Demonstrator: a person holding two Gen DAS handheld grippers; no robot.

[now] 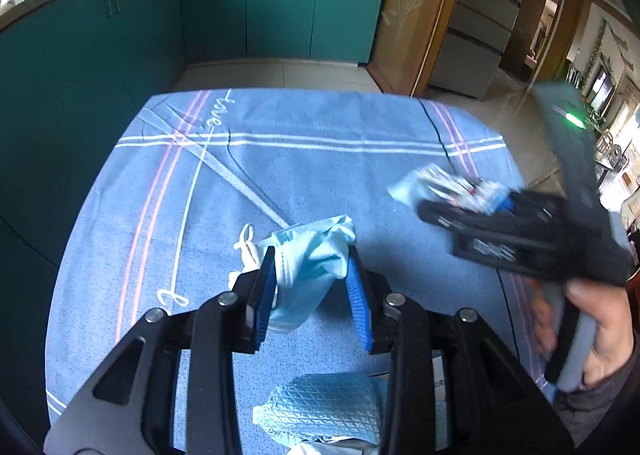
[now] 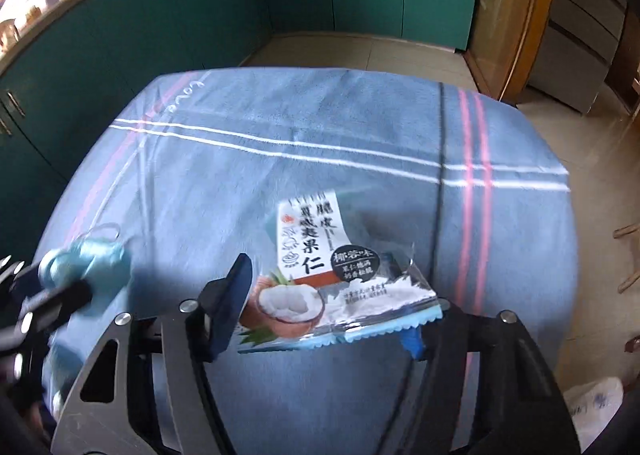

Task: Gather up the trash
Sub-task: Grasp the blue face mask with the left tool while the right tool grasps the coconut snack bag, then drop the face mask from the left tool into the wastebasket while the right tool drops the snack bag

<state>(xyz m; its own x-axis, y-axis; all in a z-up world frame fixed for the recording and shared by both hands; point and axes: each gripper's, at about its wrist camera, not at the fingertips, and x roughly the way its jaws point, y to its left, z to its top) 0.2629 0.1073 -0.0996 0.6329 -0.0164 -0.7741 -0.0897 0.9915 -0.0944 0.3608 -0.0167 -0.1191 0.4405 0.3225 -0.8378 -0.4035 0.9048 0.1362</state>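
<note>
1. Where the blue tablecloth (image 1: 304, 175) fills the middle of both views, the count stands at two grippers, one face mask, one snack wrapper and one quilted blue cloth.
2. Left gripper (image 1: 314, 279): one, lower centre of the left wrist view. Its jaws are clamped together on the face mask (image 1: 308, 263), a crumpled light blue piece with a white ear loop trailing to the left of the pads.
3. Right gripper (image 2: 328, 311): one, lower centre of the right wrist view, also seen blurred at the right of the left wrist view, carried by a hand (image 1: 592, 331). No earlier view is at hand; the snack wrapper (image 2: 320, 287) lies between its jaws, with the left finger (image 2: 232, 299) against the wrapper's left edge and the right blue pad under its zigzag right end. Whether the pads press on it cannot be told.
4. Writing: the wrapper carries printed Chinese characters, a dark round badge with more characters, and a picture of a halved coconut; small text is unreadable. The tablecloth bears white cursive reading "love" at upper left, plus white and pink stripes.
5. Quilted blue cloth (image 1: 328, 403): one, bottom centre of the left wrist view, below the held mask.
6. Teal cabinets (image 1: 280, 7): one run across the top of both views.
</note>
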